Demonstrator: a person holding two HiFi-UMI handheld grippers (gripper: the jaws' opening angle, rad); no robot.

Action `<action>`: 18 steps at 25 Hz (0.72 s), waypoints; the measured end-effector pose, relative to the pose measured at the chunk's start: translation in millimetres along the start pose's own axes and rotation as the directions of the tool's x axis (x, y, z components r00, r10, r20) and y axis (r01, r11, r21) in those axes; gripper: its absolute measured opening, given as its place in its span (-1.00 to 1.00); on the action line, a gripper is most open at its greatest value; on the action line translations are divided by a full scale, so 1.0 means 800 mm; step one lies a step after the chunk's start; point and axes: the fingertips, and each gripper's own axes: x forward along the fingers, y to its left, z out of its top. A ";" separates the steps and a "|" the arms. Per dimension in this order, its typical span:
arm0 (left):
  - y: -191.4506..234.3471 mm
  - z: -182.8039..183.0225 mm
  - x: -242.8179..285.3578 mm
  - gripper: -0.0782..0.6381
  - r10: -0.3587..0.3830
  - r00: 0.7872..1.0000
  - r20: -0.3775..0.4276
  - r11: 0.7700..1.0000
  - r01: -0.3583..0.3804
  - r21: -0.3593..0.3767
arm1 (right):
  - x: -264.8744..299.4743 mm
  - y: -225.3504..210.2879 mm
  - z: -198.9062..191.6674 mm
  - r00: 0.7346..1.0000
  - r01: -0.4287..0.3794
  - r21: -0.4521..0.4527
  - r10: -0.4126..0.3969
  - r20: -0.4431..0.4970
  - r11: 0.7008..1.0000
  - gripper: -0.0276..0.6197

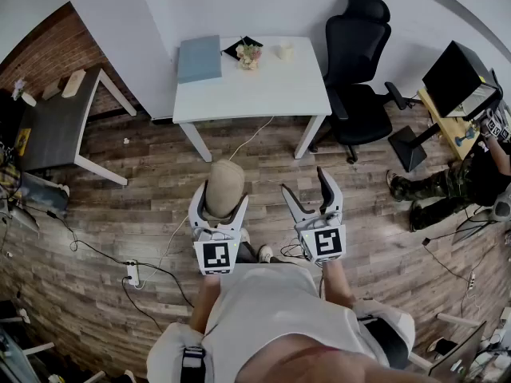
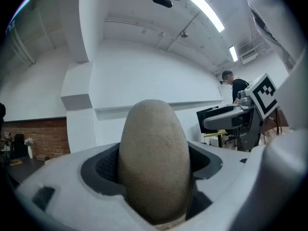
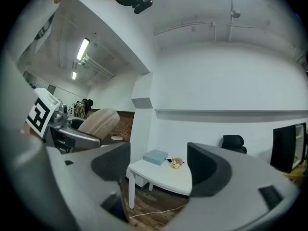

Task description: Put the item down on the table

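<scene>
The item (image 2: 154, 160), an egg-shaped lump with a fine sandy beige grain, stands on end, pinched between the dark padded jaws of the left gripper (image 1: 220, 204). It is in the air over the wood-plank floor (image 1: 136, 222), short of the white table's (image 1: 263, 94) near edge. The right gripper (image 3: 159, 170) beside it has its jaws spread, empty. A flat blue-grey box (image 1: 199, 57) lies at the tabletop's far left corner, flowers (image 1: 248, 54) lie by the far edge, and a black office chair (image 1: 359, 62) stands off its right end.
</scene>
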 end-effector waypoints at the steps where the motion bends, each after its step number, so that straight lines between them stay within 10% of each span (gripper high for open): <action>1: -0.001 0.000 0.001 0.31 0.000 1.000 -0.002 1.000 0.000 0.000 | -0.002 0.001 -0.003 1.000 -0.002 -0.004 0.002 -0.007 1.000 0.20; 18: 0.039 -0.033 0.089 0.31 -0.010 0.999 -0.032 1.000 0.010 -0.007 | 0.093 -0.025 -0.037 0.999 -0.016 -0.007 0.016 -0.052 1.000 0.21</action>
